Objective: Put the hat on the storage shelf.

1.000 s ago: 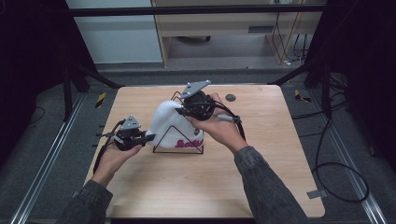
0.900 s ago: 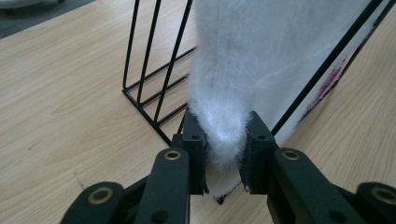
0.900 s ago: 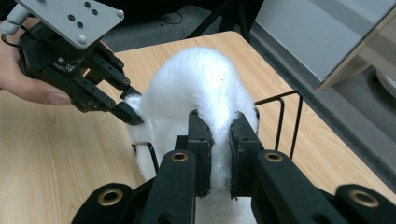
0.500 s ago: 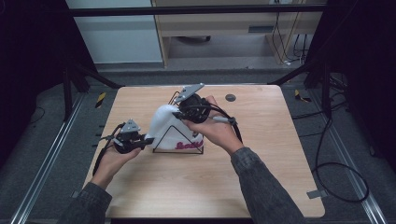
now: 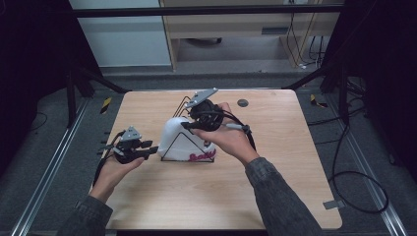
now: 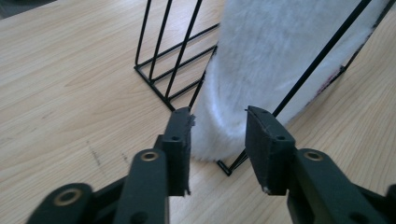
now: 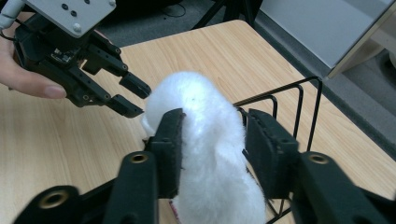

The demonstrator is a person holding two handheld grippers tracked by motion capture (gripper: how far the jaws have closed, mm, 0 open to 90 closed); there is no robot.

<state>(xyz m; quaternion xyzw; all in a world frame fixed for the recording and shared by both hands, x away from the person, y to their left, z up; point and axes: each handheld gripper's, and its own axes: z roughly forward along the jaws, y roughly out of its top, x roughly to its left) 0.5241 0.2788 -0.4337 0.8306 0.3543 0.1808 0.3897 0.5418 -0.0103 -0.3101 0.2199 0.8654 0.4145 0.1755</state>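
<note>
- Now: white plush (image 5: 178,136) sits in black wire rack (image 5: 173,153), mid-table (image 5: 275,196).
- R gripper (image 7: 212,140) jaws spread, straddling plush top.
- L gripper (image 6: 217,135) jaws spread, just beside rack's corner.

The fluffy toy (image 5: 179,137) sits in the wire rack (image 5: 189,147) on the table (image 5: 275,191). Your left gripper (image 5: 152,150) is just left of it. Your right gripper (image 5: 186,125) is over its top.

White fluffy slipper (image 5: 183,138) with pink lettering, black wire rack (image 6: 173,60), pale wood-grain table (image 5: 275,162), black tongs (image 6: 215,140)
</note>
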